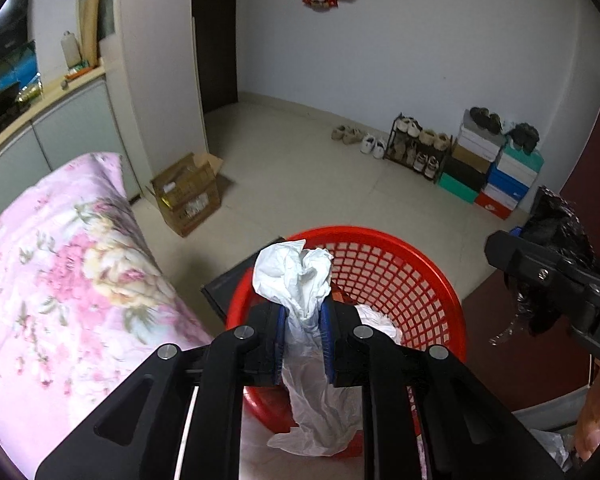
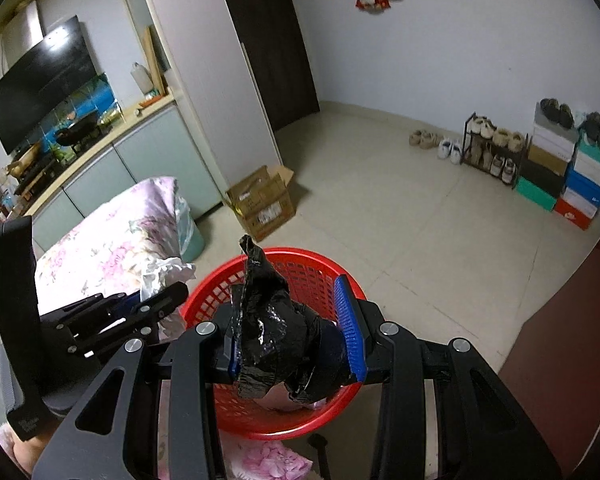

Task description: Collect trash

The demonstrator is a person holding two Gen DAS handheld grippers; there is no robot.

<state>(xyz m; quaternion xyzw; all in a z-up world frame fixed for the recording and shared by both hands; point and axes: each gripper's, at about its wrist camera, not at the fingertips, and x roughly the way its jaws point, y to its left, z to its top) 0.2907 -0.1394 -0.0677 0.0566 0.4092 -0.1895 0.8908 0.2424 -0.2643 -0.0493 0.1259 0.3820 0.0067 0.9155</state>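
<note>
A red mesh basket stands just ahead of both grippers. My left gripper is shut on a crumpled white plastic bag, which sticks up above the blue pads and hangs down below them, over the basket's near rim. More white trash lies inside the basket. In the right wrist view my right gripper is shut on a wad of black plastic bag, held above the red basket. The left gripper shows at the left of that view, and the right gripper at the right edge of the left wrist view.
Pink floral bedding lies to the left of the basket. An open cardboard box sits on the tiled floor beyond. A shoe rack and stacked shoe boxes line the far wall. A dark red surface is at the right.
</note>
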